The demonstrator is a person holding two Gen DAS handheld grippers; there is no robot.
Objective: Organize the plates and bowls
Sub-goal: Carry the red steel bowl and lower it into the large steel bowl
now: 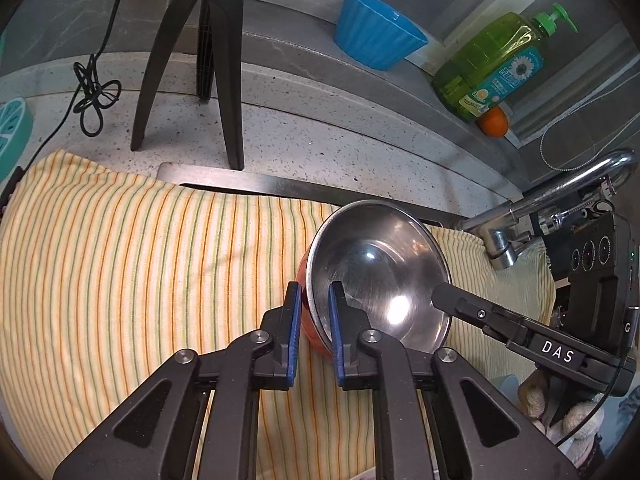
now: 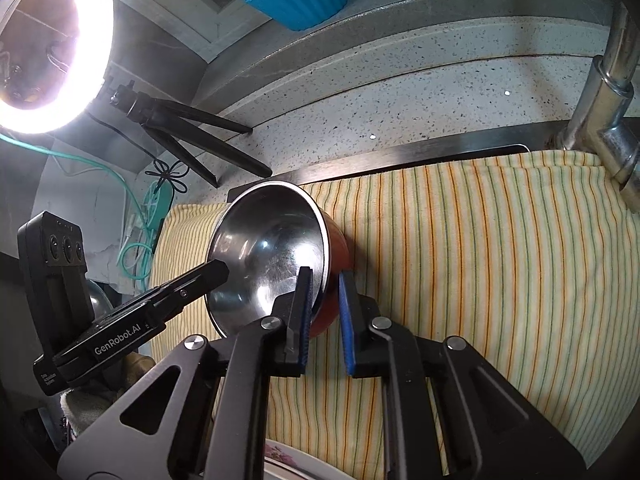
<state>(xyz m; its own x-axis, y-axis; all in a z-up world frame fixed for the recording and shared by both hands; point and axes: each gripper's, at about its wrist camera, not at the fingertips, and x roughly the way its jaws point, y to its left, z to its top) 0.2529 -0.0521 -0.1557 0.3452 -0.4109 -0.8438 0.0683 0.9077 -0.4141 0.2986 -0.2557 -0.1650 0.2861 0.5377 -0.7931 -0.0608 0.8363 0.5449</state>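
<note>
Gripped from both sides: round steel bowl with orange-red outer wall [image 1: 378, 276], tilted on its side over a yellow cloth with thin orange and green stripes [image 1: 140, 264], shiny hollow facing the cameras. Left gripper [image 1: 315, 294] closed on the near rim, one blue-padded finger inside the hollow, the other against the red wall. Right gripper [image 2: 325, 280] clamped likewise on the opposite rim, fingers [image 2: 347, 292] narrow, wall pinched between them. Seen beside the bowl from the left wrist, the right tool's black body marked "DAS". Low in the right wrist view, edge of a white plate with pink flower print [image 2: 280, 460], half hidden behind the linkage. Beyond the cloth, brushed steel sink rim [image 1: 240, 180], chrome tap [image 1: 560, 200] and speckled grey stone worktop [image 1: 320, 128] bearing a black tripod [image 1: 224, 80] under a glowing ring light [image 2: 48, 40]. Farther back on the ledge, ribbed blue plastic tub [image 1: 376, 32], green pump bottle of dish soap [image 1: 496, 60], small orange fruit [image 1: 495, 121].
</note>
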